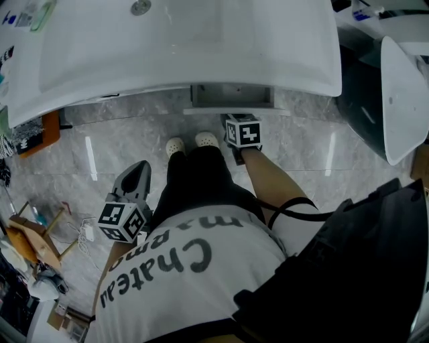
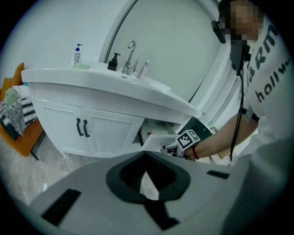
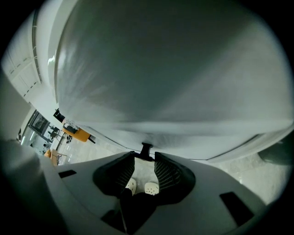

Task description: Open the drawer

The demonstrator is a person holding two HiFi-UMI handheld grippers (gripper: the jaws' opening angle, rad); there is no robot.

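Head view: counter [image 1: 201,67] overhang covering far part of drawer [image 1: 231,95]; picture's top edge cutting off tap [image 1: 141,7]. Right gripper [image 3: 145,158] jaws hiding under own marker cube [image 1: 242,130] there. Right gripper view: drawer front smearing into blur; handle [image 3: 146,148] sitting between tips of pads [image 3: 166,172], too small for telling whether pads are pressing it.
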